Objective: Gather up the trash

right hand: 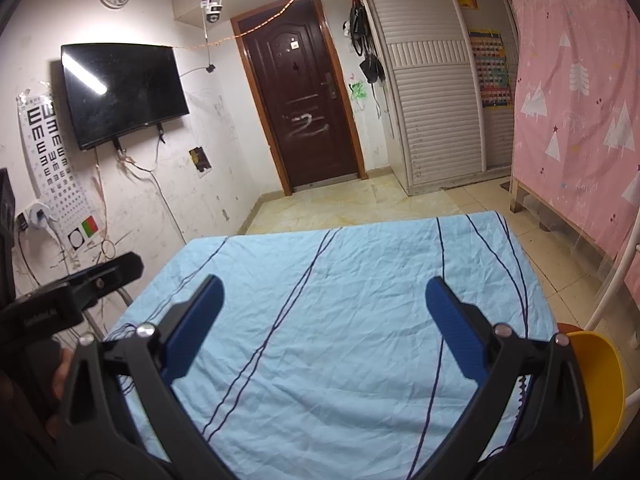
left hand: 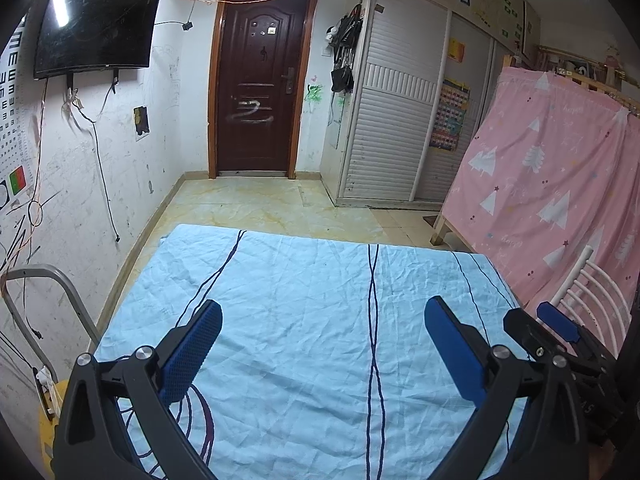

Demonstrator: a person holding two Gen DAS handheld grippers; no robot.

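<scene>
My left gripper is open and empty, held above a table covered with a light blue cloth with dark thin lines. My right gripper is also open and empty above the same cloth. The right gripper shows at the right edge of the left wrist view. Part of the left gripper shows at the left of the right wrist view. A yellow plastic bin stands at the table's right side, beside my right gripper. No trash shows on the cloth in either view.
A dark brown door is straight ahead across tiled floor. A TV hangs on the left wall. White slatted wardrobes and a pink curtain stand at the right. A grey metal frame stands left of the table.
</scene>
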